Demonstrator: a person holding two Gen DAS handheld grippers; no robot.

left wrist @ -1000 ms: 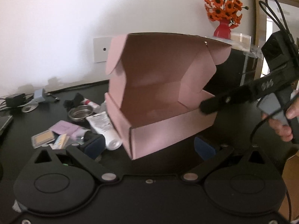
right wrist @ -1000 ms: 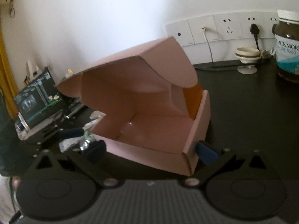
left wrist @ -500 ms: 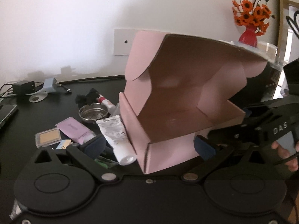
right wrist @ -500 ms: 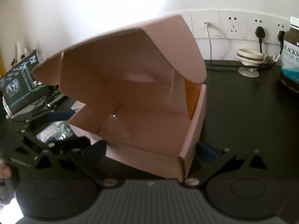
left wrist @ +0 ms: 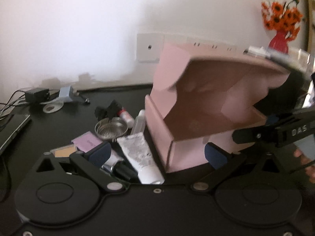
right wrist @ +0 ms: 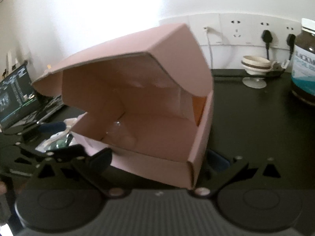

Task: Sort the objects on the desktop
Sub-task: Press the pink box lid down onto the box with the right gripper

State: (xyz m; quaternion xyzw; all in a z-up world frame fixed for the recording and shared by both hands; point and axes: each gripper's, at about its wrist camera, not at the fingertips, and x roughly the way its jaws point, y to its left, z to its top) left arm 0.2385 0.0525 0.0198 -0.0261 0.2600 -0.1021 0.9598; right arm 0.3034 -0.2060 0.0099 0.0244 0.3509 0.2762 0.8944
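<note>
**Pink box half open on the desk, both claws spread wide**

Hidden or unclear: the pink box (left wrist: 189,129) is blurred in both views, and its lid overhangs the cavity. A faint clear shape on the box floor (right wrist: 118,125) cannot be identified. The far right side of the box is covered by the right gripper (right wrist: 157,159), seen from the left wrist as a black bar marked "DAS". Items under the left gripper (left wrist: 155,153) are partly cut off: a white tube (left wrist: 140,155), a purple case (left wrist: 87,142), a metal strainer (left wrist: 111,128).

Writing: "BLACKM…" is read on the brown jar (right wrist: 304,63) at the desk's right edge.

Change: the box is seen nearer and larger than half a second ago; the left view has swung leftward.

Claws: both are spread wide, nothing gripped. The box's near corner is framed by each.
</note>
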